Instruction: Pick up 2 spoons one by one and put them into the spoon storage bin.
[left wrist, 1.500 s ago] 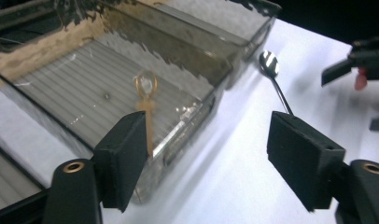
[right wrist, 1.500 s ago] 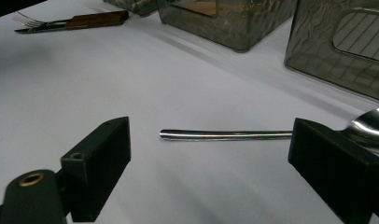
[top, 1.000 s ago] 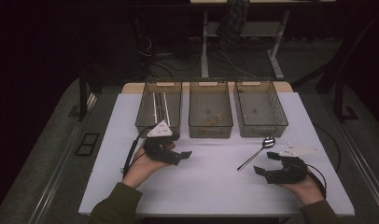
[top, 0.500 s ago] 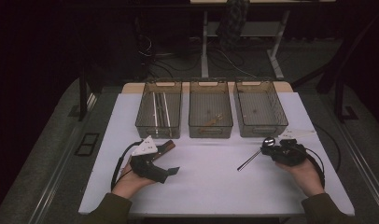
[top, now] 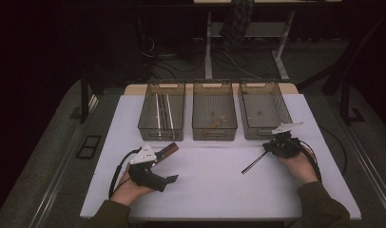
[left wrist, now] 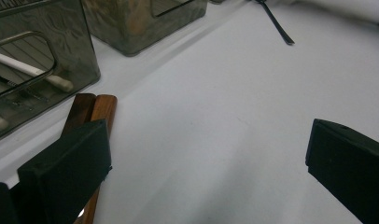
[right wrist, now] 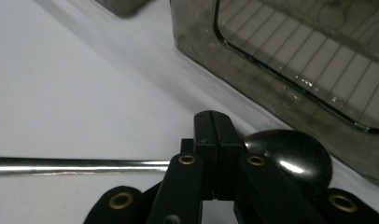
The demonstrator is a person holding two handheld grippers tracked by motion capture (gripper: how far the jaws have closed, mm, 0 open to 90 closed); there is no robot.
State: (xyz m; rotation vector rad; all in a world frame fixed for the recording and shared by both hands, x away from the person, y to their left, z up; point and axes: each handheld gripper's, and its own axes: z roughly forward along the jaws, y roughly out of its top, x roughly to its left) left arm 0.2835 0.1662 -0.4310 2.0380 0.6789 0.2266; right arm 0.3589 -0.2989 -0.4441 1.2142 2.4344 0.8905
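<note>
My right gripper (top: 273, 147) is shut on the neck of a metal spoon (top: 254, 163) that lies on the white table; its jaws have just closed on it. In the right gripper view the closed gripper (right wrist: 213, 135) has the spoon's bowl (right wrist: 290, 154) on one side and the handle on the other. My left gripper (top: 166, 165) rests low on the table with jaws wide apart, having just been opening, and nothing lies between them. A pair of brown wooden sticks (left wrist: 96, 109) lies against the outer side of one jaw of the left gripper (left wrist: 206, 154).
Three dark see-through bins stand in a row at the back: the left bin (top: 160, 134) holds long pale sticks, the middle bin (top: 214, 134) some small brown bits, and the right bin (top: 257, 134) is close to my right gripper. Cables trail from both grippers.
My right gripper moved from the near right up to the spoon's bowl end and shut on it; the spoon stayed put. My left hand came nearer and lower, its jaws spread wider.
</note>
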